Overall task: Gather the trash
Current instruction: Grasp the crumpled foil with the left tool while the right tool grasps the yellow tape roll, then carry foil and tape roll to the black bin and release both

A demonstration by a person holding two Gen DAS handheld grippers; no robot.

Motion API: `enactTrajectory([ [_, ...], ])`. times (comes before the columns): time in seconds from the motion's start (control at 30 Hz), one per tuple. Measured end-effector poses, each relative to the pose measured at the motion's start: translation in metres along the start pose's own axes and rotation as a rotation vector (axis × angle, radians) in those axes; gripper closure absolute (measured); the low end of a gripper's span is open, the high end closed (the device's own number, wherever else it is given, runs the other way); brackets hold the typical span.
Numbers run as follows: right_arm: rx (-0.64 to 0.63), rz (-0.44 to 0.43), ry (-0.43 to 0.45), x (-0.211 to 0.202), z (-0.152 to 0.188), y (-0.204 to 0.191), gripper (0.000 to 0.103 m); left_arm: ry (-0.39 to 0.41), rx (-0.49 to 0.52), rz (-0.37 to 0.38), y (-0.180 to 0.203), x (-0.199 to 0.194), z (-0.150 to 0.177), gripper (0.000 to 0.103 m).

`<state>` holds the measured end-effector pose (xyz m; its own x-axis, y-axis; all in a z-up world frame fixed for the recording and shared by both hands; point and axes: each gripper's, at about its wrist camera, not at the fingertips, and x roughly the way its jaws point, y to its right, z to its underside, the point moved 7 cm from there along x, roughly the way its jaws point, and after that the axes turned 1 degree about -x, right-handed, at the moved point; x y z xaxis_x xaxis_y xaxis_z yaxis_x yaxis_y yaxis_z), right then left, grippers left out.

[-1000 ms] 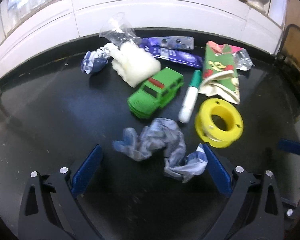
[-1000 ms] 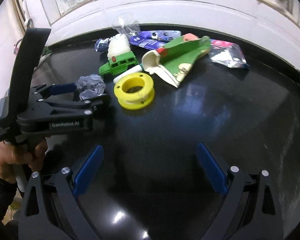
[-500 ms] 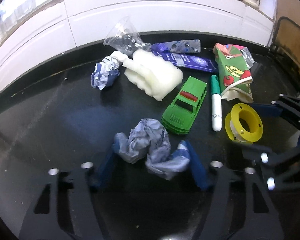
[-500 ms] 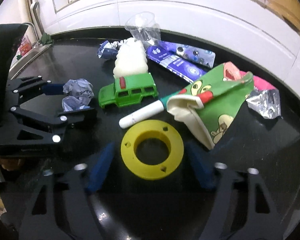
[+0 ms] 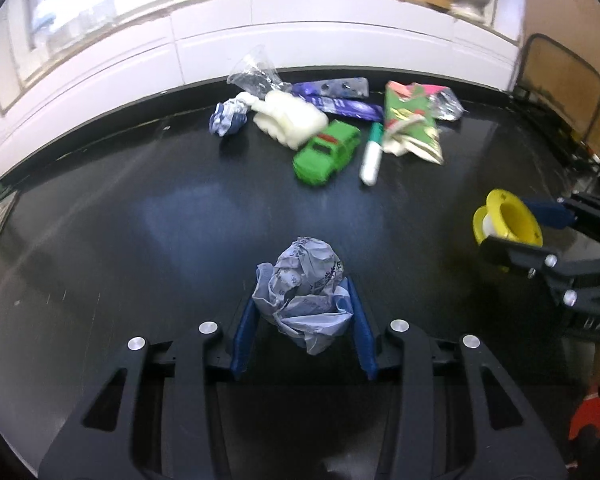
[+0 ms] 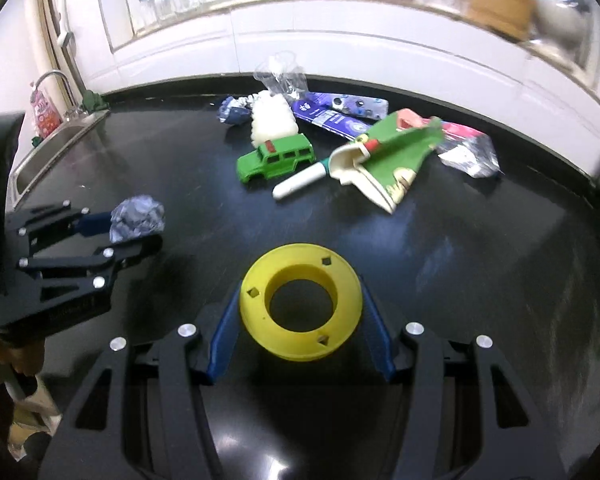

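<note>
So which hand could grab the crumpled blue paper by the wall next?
Probably neither yet, both are full: the left gripper jaws have just closed on a paper wad, the right gripper on the yellow spool. The crumpled blue paper lies leftward, so left.

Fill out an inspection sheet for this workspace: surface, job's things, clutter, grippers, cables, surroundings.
Surface: glossy black counter, mostly bare in front.
Job's things: crumpled paper wad between the left jaws; second wad, clear plastic wrap, purple wrappers, green carton, foil packet at the back.
Clutter: green toy car, marker, white foam piece; yellow spool between the right jaws.
Grippers: left gripper has just been closing, pads on the wad; right gripper shut on the spool.
Cables: nothing seen.
Surroundings: white tiled wall, sink at left.
</note>
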<state>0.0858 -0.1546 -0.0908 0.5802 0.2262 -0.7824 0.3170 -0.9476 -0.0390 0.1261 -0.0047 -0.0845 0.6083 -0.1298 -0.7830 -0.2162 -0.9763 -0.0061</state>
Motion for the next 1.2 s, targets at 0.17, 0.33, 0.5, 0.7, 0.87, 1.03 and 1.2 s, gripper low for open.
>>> enactTrajectory([
  [0.17,0.030,0.008,0.003,-0.040,0.040,-0.010,0.048,-0.002,-0.011,0.007,0.016,-0.040,0.044,0.062],
  [0.33,0.045,0.018,0.011,-0.061,0.066,-0.016,0.048,0.009,-0.011,0.002,0.020,-0.062,0.065,0.062],
  [0.5,0.053,0.021,0.020,-0.065,0.069,-0.021,0.048,0.012,-0.018,-0.007,0.014,-0.063,0.066,0.062],
  [0.7,0.014,-0.011,0.036,-0.060,0.050,-0.047,0.048,0.048,-0.069,-0.057,-0.023,-0.078,0.065,0.062],
  [0.87,-0.076,-0.100,0.048,-0.049,0.024,-0.111,0.048,0.071,-0.167,-0.152,-0.091,-0.108,0.085,0.062],
  [1.03,-0.223,-0.254,0.042,-0.030,0.002,-0.229,0.048,0.066,-0.304,-0.301,-0.179,-0.153,0.142,0.062],
  [1.2,-0.403,-0.437,0.003,-0.018,0.008,-0.372,0.048,0.024,-0.473,-0.445,-0.261,-0.198,0.226,0.062],
])
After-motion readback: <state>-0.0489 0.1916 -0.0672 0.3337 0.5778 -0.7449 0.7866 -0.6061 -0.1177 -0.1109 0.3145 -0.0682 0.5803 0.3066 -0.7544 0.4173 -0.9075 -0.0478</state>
